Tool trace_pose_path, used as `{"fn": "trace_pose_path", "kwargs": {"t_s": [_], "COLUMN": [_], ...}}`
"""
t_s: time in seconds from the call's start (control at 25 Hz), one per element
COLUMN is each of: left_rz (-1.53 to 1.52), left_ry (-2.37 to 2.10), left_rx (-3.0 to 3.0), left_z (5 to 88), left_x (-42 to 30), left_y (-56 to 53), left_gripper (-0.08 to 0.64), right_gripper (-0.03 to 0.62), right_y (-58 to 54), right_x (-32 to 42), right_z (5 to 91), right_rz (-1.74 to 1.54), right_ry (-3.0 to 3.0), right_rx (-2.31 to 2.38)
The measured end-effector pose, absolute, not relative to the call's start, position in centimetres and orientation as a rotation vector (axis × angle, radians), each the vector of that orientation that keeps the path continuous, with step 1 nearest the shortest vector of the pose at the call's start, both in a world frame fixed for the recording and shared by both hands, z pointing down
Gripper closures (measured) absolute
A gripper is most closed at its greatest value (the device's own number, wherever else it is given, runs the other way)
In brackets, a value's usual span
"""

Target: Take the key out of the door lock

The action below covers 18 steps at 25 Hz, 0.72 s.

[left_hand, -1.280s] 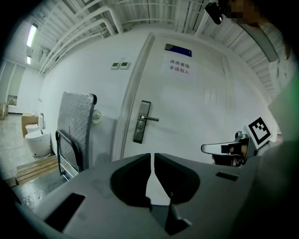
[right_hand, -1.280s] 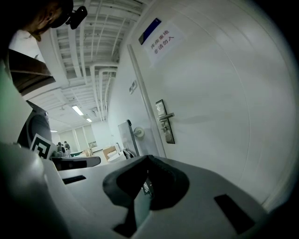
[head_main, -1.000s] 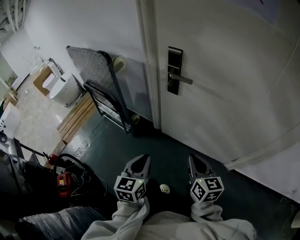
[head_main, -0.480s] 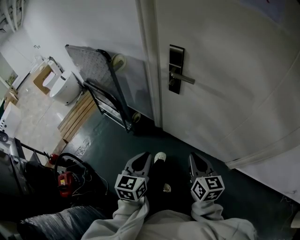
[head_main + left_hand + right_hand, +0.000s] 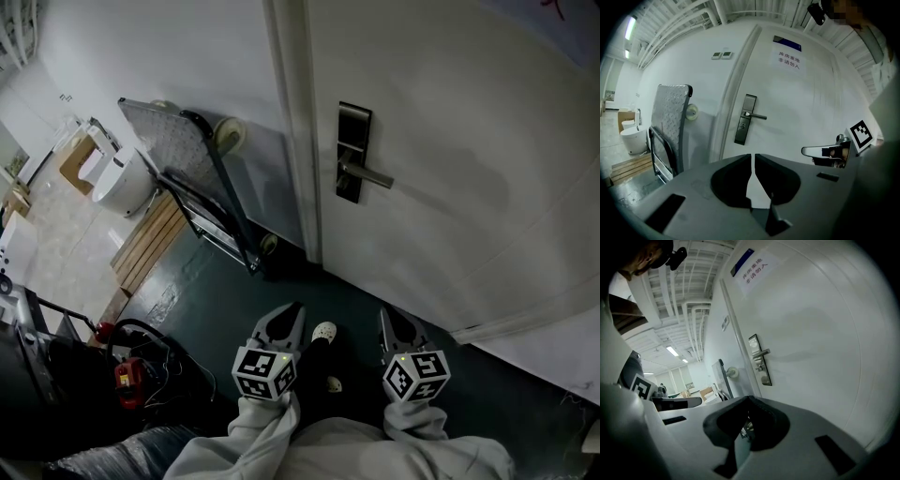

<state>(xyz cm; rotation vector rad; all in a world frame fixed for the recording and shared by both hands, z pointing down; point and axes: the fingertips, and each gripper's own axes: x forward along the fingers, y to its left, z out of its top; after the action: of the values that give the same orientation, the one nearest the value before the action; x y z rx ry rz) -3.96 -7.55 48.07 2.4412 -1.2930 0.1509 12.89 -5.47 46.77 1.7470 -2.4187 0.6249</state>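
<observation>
As the person steps toward the door (image 5: 469, 141), both grippers stay low, jaws closed.
Against a second ago: a white shoe (image 5: 323, 331) now shows on the dark floor (image 5: 216, 291) between the grippers, where only floor was. The folded trolley (image 5: 183, 155) leaning on the wall has slid slightly left in the head view. Left gripper (image 5: 289, 319): jaws pressed together, nothing between, same as before. Right gripper (image 5: 392, 323): jaws also together, nothing nameable between them. The door lock (image 5: 352, 153), with its lever handle (image 5: 367, 175), sits by the door's edge, ahead of and well apart from both grippers. The key is too small to make out.
</observation>
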Motion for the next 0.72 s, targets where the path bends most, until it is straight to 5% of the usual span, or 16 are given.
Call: {"fn": "trace_pose_path", "kwargs": {"t_s": [0.72], "left_rz": [0.148], "left_ry": [-1.168], "left_rx": [2.519], "left_z": [46.8], "left_x": [-1.3], "left_y": [-20.4], "left_gripper": [0.528], "right_gripper": [0.540], "right_y": [-16.4], "right_x": [15.0], "right_z": [45.2], "right_rz": [0.606], "right_ry": [-2.351], "right_rx": [1.880]}}
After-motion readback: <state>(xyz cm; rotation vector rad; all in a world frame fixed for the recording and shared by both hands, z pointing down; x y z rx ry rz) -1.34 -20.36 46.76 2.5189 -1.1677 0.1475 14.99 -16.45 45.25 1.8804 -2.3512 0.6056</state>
